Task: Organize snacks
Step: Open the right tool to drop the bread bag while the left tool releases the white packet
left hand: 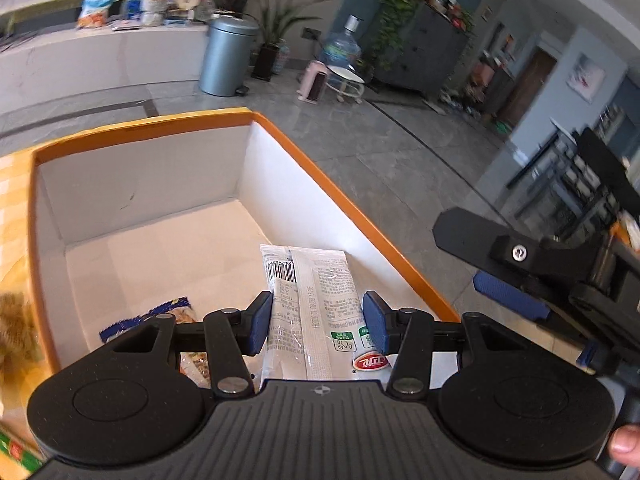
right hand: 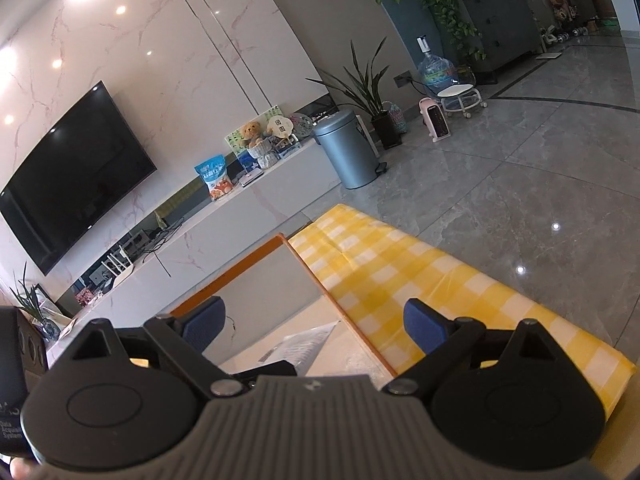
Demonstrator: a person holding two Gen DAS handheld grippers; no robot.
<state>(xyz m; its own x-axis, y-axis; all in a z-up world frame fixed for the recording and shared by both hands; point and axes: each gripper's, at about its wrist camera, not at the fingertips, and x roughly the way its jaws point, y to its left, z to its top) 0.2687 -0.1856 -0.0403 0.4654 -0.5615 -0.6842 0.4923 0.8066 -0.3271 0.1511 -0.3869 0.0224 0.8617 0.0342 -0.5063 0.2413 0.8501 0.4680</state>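
A white snack packet [left hand: 316,304] with a barcode and a red logo lies lengthwise between the blue pads of my left gripper [left hand: 318,322], which is shut on it. It hangs over the inside of a white box with an orange rim [left hand: 320,176]. On the box floor at the near left lies another snack with a blue serrated edge [left hand: 160,316]. My right gripper [right hand: 316,326] is open with nothing between its fingers, held over the box rim [right hand: 320,280]. From the left wrist view the right gripper [left hand: 480,264] sits just outside the box's right side.
The box stands on a table with a yellow checked cloth [right hand: 420,280]. A fluffy brown thing [left hand: 16,332] and a green packet [left hand: 16,452] lie left of the box. Beyond the table are grey floor tiles, a metal bin [right hand: 348,148] and a TV [right hand: 72,176].
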